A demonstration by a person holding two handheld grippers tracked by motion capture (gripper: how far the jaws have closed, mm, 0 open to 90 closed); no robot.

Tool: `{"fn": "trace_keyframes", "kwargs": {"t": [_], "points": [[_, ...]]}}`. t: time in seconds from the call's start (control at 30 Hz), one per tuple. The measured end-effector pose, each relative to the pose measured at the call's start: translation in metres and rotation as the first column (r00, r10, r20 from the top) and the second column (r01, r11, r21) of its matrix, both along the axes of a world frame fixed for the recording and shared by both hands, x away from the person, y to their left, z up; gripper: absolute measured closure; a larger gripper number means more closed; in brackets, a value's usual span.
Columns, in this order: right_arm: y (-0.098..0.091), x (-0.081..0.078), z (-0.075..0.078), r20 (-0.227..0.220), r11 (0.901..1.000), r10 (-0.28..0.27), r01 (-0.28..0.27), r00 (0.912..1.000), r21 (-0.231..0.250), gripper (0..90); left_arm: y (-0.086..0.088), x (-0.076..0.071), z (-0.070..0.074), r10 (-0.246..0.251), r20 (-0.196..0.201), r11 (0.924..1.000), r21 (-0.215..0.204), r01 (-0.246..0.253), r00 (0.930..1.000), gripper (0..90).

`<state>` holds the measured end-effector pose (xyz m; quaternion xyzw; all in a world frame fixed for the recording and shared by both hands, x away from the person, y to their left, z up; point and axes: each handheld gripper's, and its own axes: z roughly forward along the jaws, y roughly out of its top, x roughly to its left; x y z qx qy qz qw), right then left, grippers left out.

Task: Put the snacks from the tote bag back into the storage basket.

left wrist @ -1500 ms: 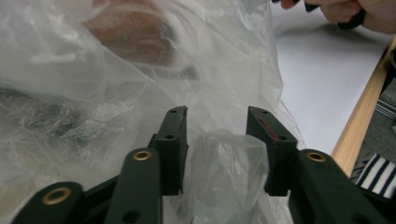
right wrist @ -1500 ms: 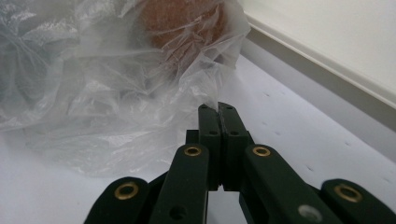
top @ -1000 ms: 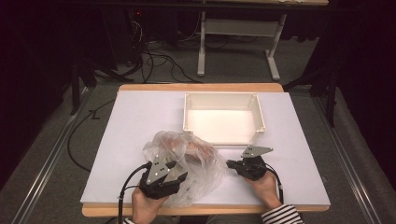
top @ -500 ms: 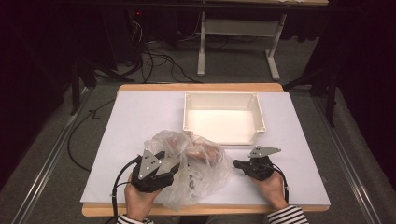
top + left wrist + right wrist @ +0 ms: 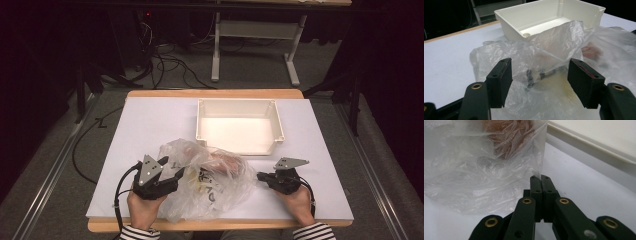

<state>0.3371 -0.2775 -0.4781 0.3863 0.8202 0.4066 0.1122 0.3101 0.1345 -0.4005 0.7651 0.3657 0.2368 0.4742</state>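
Evidently the right claw (image 5: 540,178) is clamped on a thin corner of the clear plastic bag (image 5: 210,182), its two jaws pressed together with the film pinched between the tips; judged from that, it holds one edge taut at the right so the bag can be pulled open or steadied. The left claw (image 5: 540,75) stands with jaws apart, its pads either side of a rumpled fold without pressing on it, and they have just been opening, so the left side looks to be between grips, lined up for a fresh bite on the opposite edge. Bag lies on the near middle of the white table (image 5: 150,125), between the two hands, its far edge just short of the white tray (image 5: 240,125). The tray sits empty at the far centre, likely the place meant for the contents. Bag itself: thin, crinkled, translucent film, heaped rather than flat, with dark printed lettering on the near side. Inside, toward the far right, a reddish-brown lump (image 5: 506,137) shows through the plastic; what it is cannot be told. A pale yellowish patch sits low in the folds in the left gripper view.
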Motion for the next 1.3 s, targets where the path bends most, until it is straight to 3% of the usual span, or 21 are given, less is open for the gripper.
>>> {"fn": "trace_keyframes", "kwargs": {"t": [0.23,0.5,0.57,0.6,0.77,0.8,0.93,1.2,1.3], "points": [[-0.01,-0.002,-0.001,0.0,0.9999,-0.015,0.015,0.9999,0.001,90.0,0.004,0.005,0.0,0.012,-0.007,0.9999,0.007,-0.012,0.9999,35.6],[-0.023,-0.003,0.0,-0.009,0.9987,-0.051,0.051,0.9987,-0.001,89.9,0.008,0.021,-0.015,0.023,-0.072,0.9996,0.017,-0.022,0.9972,41.1],[-0.025,-0.003,0.0,-0.01,0.9984,-0.057,0.057,0.9983,-0.004,89.7,0.009,0.024,-0.02,0.015,-0.092,0.9997,0.02,-0.013,0.9957,49.8],[-0.027,-0.003,-0.001,-0.007,0.9981,-0.061,0.061,0.9981,-0.004,89.6,0.009,0.025,-0.024,0.005,-0.104,0.9998,0.018,-0.003,0.9946,49.8],[-0.034,-0.004,-0.001,-0.007,0.9967,-0.081,0.081,0.9967,-0.003,89.5,0.008,0.029,-0.035,-0.034,-0.144,0.9989,0.026,0.039,0.9889,72.3],[-0.036,-0.004,-0.001,-0.011,0.996,-0.089,0.089,0.9959,-0.001,89.9,0.008,0.03,-0.038,-0.061,-0.16,0.9977,0.019,0.065,0.9853,77.3],[-0.038,-0.004,0.0,-0.004,0.9951,-0.098,0.098,0.9952,-0.005,90.0,0.007,0.03,-0.044,-0.088,-0.185,0.9954,0.02,0.093,0.9788,87.7],[-0.041,-0.006,0.001,0.005,0.9939,-0.11,0.11,0.9939,0.01,88.9,0.008,0.026,-0.05,-0.11,-0.212,0.9929,0.021,0.117,0.971,90.0],[-0.042,-0.008,0.005,0.017,0.9924,-0.116,0.115,0.9931,0.045,73.4,0.008,0.025,-0.052,-0.113,-0.221,0.9921,0.029,0.122,0.9687,90.0]]}}
